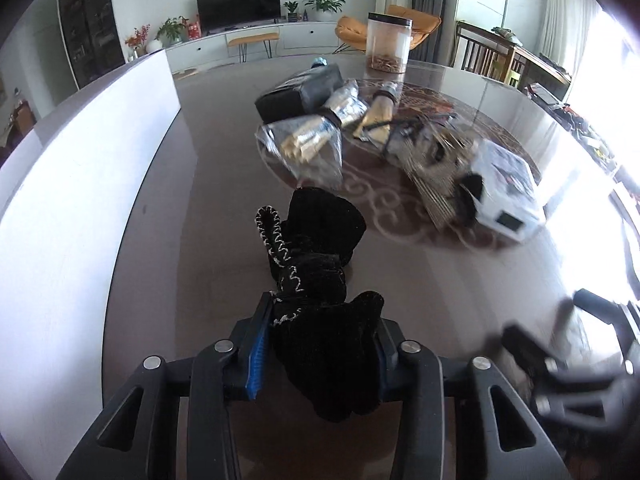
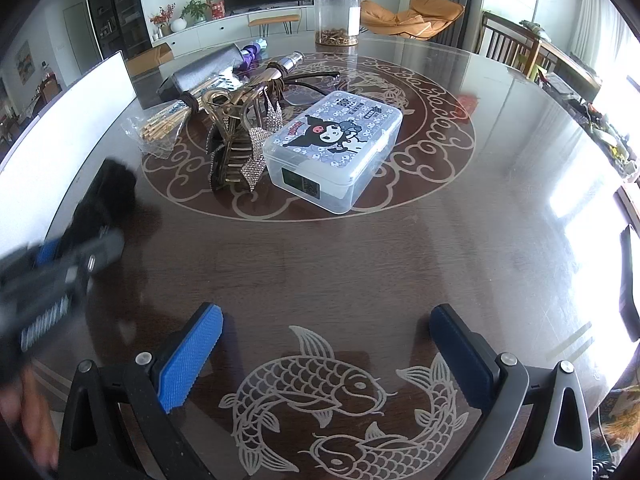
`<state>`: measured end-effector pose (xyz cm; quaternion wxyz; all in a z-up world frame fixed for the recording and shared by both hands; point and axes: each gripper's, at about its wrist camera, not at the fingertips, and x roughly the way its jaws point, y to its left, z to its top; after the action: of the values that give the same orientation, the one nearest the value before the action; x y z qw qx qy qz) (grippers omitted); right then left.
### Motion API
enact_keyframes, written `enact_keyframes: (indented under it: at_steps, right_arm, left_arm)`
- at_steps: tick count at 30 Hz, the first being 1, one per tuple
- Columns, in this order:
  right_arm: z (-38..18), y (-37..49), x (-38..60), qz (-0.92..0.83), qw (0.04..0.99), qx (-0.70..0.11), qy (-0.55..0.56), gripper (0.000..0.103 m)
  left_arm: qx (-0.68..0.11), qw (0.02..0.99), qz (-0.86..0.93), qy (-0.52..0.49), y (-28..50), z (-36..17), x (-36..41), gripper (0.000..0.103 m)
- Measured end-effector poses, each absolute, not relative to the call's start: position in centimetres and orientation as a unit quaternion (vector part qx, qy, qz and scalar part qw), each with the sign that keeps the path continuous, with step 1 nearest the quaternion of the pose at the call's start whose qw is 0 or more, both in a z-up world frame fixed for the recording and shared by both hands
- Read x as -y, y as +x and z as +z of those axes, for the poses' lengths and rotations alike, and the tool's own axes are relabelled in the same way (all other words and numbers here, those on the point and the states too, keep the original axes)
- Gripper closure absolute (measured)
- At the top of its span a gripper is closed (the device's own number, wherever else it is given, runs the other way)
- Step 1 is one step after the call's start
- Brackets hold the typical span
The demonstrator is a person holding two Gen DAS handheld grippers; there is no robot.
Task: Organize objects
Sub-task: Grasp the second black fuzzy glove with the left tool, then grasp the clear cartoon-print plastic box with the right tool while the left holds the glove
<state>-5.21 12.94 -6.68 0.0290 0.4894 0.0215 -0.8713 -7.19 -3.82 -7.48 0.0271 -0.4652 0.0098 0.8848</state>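
Note:
My left gripper (image 1: 320,336) is shut on a black knitted glove (image 1: 320,276) with white stitching, held just above the dark table; the right wrist view shows it blurred at the left (image 2: 108,192). My right gripper (image 2: 326,328) is open and empty over the fish pattern on the table. Ahead lie a clear plastic box (image 2: 334,148) with a cartoon lid, a sparkly hair claw (image 2: 240,148), a bag of chopsticks (image 2: 168,120) and a grey pouch (image 2: 204,70). The box (image 1: 504,188) and the chopsticks bag (image 1: 304,144) also show in the left wrist view.
A tall clear jar (image 2: 336,16) stands at the table's far side. A white board (image 1: 80,152) stands along the table's left edge. Glasses (image 2: 316,84) lie behind the box. Wooden chairs (image 2: 516,48) stand at the right.

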Motion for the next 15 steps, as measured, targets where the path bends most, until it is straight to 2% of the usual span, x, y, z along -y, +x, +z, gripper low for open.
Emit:
enact_keyframes:
  at_steps: [1, 2, 3, 7, 9, 12, 15]
  right_arm:
    - [-6.7, -5.2, -12.9, -0.871, 0.029, -0.022, 0.489, 0.0]
    - [-6.7, -5.2, -12.9, -0.871, 0.029, -0.022, 0.489, 0.0]
    - [-6.7, -5.2, -12.9, -0.871, 0.029, -0.022, 0.489, 0.0]
    - [-6.7, -5.2, -12.9, -0.871, 0.029, -0.021, 0.489, 0.0]
    - [-6.7, -5.2, -12.9, -0.871, 0.029, -0.022, 0.489, 0.0]
    - [-6.7, -5.2, -12.9, -0.871, 0.029, -0.021, 0.489, 0.0]
    - [-6.7, -5.1, -12.9, -0.872, 0.029, -0.022, 0.489, 0.0]
  left_arm:
    - [-0.006, 0.031, 0.885, -0.465, -6.4, -7.6, 3.7, 0.055]
    - [-0.005, 0.036, 0.884, -0.466, -6.2, -7.6, 3.7, 0.044]
    - [-0.004, 0.04, 0.883, -0.467, -6.4, -7.7, 3.6, 0.028]
    - [-0.022, 0.031, 0.886, -0.462, -6.8, -8.3, 3.2, 0.016]
    - [-0.018, 0.026, 0.888, -0.459, -7.1, -8.5, 3.4, 0.006]
    - [-0.015, 0.024, 0.886, -0.462, -7.2, -8.7, 4.2, 0.001]
    - [-0.013, 0.021, 0.886, -0.462, -7.4, -8.8, 4.4, 0.0]
